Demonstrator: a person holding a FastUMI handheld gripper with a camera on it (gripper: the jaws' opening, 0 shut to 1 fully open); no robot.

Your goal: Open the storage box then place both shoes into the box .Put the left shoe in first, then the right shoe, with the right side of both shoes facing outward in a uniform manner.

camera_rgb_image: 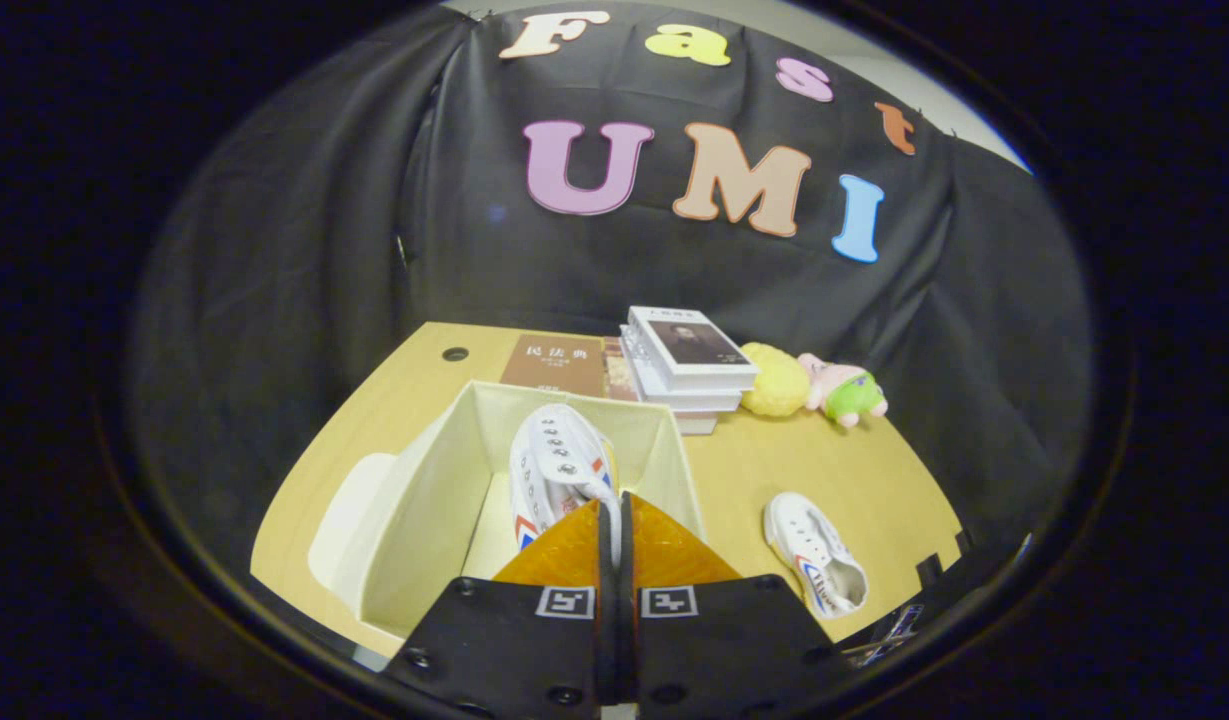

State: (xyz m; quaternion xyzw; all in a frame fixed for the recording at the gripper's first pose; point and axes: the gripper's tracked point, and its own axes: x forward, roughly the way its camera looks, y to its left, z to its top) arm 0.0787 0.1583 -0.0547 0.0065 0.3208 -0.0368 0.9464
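While the claw (615, 515) pinches one shoe (556, 470) inside the box (424, 490) — the other shoe (814, 565) lies outside.

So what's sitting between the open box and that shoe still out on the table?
Nothing: in the gripper view the stretch of table between the box and the loose shoe is bare. The tool is closed on the other shoe.

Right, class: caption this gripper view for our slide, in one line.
Gripper shut on one shoe over the open box; second shoe waits on the table.
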